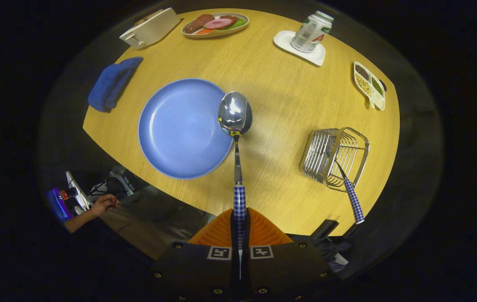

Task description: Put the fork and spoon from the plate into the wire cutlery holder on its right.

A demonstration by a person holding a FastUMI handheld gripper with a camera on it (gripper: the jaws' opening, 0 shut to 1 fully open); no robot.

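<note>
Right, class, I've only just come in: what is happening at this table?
A hand-held gripper is shut on the spoon by its checked handle, holding it up above the table beside the empty blue plate. The fork already stands in the wire cutlery holder, off to the plate's right, so the spoon remains.

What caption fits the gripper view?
Gripper shut on spoon above plate; fork already in holder.
</note>
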